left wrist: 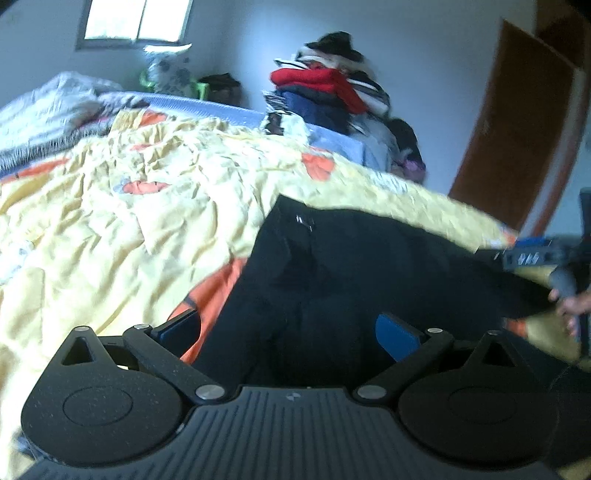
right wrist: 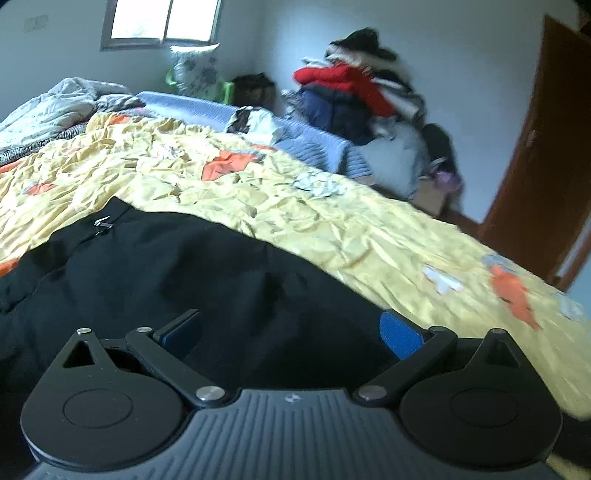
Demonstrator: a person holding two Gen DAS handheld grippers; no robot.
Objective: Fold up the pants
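Observation:
Black pants (left wrist: 332,280) lie spread on a yellow bedspread (left wrist: 110,206) with orange patches. A zipper pull shows near their far end (left wrist: 304,221). My left gripper (left wrist: 288,332) hovers low over the near part of the pants, jaws wide apart, blue pads (left wrist: 397,336) showing, nothing between them. In the right wrist view the same pants (right wrist: 184,266) fill the lower left, and my right gripper (right wrist: 291,332) stands open above the black cloth. The right gripper's body (left wrist: 532,256) and a hand (left wrist: 570,308) appear at the right edge of the left wrist view.
A tall heap of clothes (right wrist: 354,96) with a red garment rises at the bed's far corner. Crumpled bedding (left wrist: 48,107) lies far left. A brown door (right wrist: 546,155) stands at right, a window (right wrist: 162,22) on the back wall.

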